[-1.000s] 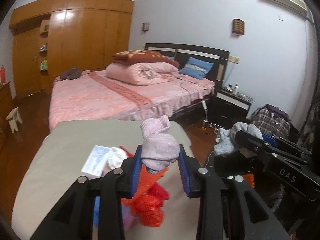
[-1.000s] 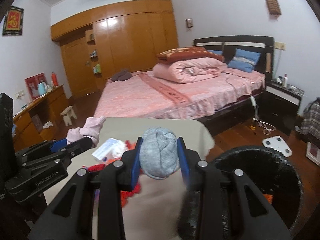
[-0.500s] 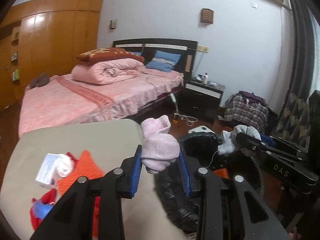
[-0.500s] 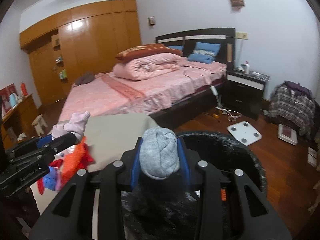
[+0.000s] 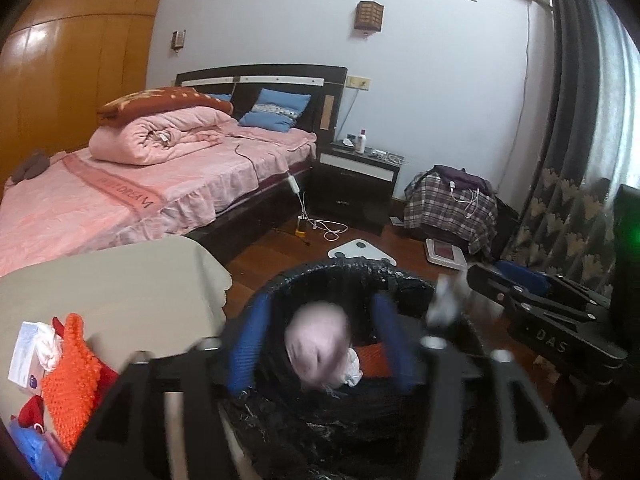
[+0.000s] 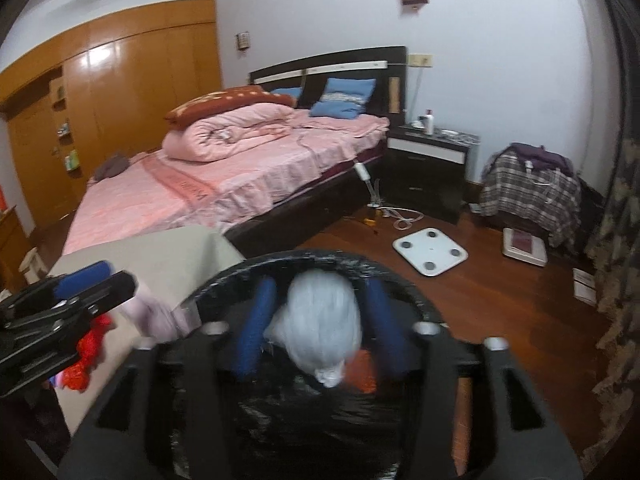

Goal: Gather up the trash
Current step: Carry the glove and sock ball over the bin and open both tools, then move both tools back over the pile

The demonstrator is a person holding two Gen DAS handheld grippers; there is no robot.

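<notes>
Trash goes into the black-lined bin [image 5: 360, 432], and both grippers hang right over its mouth with their loads coming free. Closest above the liner, the left gripper [image 5: 316, 344] has just been opening its jaws: the blue pads stand spread clear on either side of the pink sock ball [image 5: 316, 344], which is blurred and looks to be dropping between them toward the orange scrap and white tissue inside the bin. Just beside it over the same opening, the right gripper [image 6: 318, 326] has likewise just been opening, its pads parted from the grey sock ball [image 6: 320, 320], also smeared as if falling. To finish this release cleanly, I'd judge both hands should hold steady over the middle of the bin until each bundle has cleared the pads, then lift straight up so no finger snags the loose liner. Left of the bin, the beige-covered table [image 5: 120, 280] carries more to gather: an orange knitted piece [image 5: 72, 380], a tissue pack [image 5: 28, 352] and red and blue scraps. Beyond the bin lie a white scale [image 6: 430, 251], then the pink bed [image 6: 224, 184].
</notes>
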